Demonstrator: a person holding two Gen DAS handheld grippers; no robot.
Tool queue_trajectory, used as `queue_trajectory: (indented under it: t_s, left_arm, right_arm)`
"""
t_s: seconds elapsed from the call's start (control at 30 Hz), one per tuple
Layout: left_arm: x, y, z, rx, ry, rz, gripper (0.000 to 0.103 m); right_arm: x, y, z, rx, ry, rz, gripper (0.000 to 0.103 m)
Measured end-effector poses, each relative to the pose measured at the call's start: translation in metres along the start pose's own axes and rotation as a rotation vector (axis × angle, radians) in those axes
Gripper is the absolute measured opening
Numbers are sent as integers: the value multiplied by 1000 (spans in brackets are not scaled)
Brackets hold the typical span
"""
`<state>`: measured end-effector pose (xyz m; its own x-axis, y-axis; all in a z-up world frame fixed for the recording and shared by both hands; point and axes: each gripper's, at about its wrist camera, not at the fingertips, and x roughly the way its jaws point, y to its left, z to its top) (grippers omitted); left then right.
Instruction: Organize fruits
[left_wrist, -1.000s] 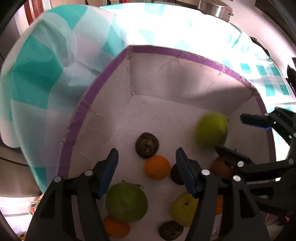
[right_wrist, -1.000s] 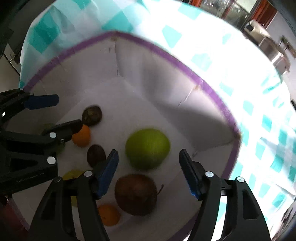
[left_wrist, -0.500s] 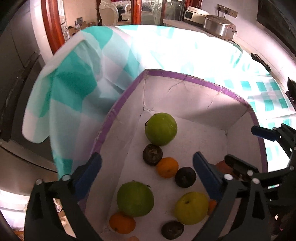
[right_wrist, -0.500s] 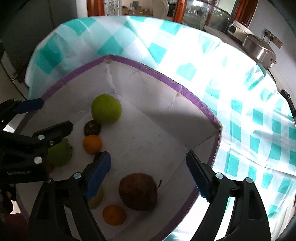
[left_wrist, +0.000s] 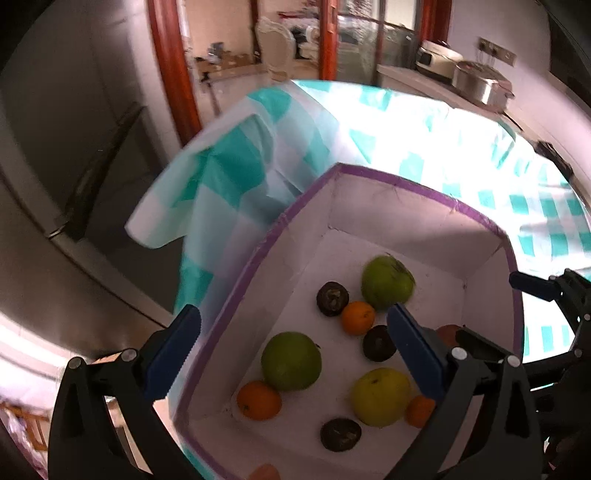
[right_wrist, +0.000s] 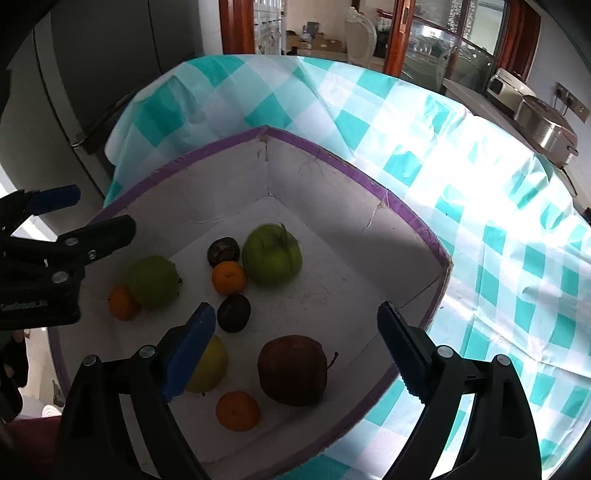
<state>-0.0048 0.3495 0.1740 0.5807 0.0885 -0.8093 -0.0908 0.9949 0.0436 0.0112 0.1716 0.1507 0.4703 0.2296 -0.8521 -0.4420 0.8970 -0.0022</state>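
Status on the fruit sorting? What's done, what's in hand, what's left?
Done: fruit sits loose in the box, including a green apple, red apple and oranges. In hand: nothing; left gripper open, right gripper still opening, both empty. Left: no fruit visible on the tablecloth; fruit lies mixed, ungrouped.

Strong light floods the far right of the checked tablecloth (right_wrist: 461, 177), washing its squares nearly white in both views. The white box's (right_wrist: 332, 206) right inner wall lies in shadow. Fisheye bending curves every edge, with dark corners. The left wrist view is smeared by motion blur; the right is sharper.
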Motion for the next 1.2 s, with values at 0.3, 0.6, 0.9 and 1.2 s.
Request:
queue_trajectory:
  t_s: [0.3,0.6,0.9,1.2]
  left_arm:
    - [-21,6,-30,-175,159,133,101]
    - [-23,11,-55,-237,217,120,101]
    - [-17,17,-50,-228,222,84,101]
    - [3,19,-44,-153,261,38,101]
  right_arm:
    - [1,16,-13,-93,17,73,87]
    - [-2,23,-16,-132,18,81,87]
    - [-3,28,-16,-119,22,58,87]
    - [4,30,-19,-69,45,10,87]
